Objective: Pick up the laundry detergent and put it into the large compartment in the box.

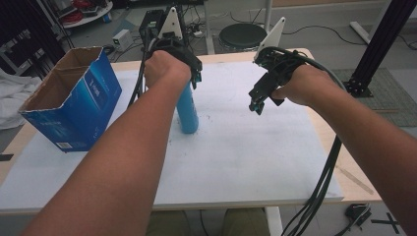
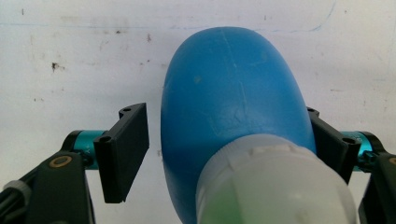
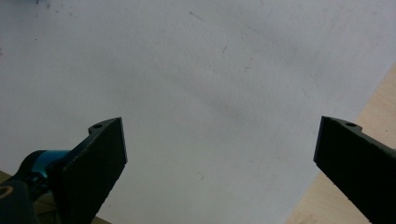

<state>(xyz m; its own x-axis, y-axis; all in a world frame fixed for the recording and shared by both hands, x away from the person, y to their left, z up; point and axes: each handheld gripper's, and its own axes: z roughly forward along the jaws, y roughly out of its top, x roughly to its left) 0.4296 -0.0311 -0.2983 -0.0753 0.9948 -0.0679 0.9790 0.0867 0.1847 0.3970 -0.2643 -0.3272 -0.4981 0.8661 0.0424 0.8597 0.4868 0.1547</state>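
Observation:
A tall blue bottle (image 1: 188, 110) stands upright on the white sheet (image 1: 246, 152) near the table's middle. My left gripper (image 1: 194, 73) comes down over its top. In the left gripper view the blue bottle (image 2: 233, 84) with its white cap (image 2: 271, 182) sits between the jaws of the left gripper (image 2: 222, 112). The right-hand pad (image 2: 327, 140) lies against the bottle, while a narrow gap separates the left-hand pad (image 2: 123, 149) from it. My right gripper (image 1: 255, 105) hovers above the sheet to the right of the bottle, and in its own view the right gripper (image 3: 219, 126) is wide open with nothing between its fingers.
An open-topped blue cardboard box (image 1: 74, 98) stands at the table's left side. Bare wooden table edge (image 1: 339, 147) borders the sheet on the right. Cables (image 1: 319, 191) trail from the right gripper over the front right corner.

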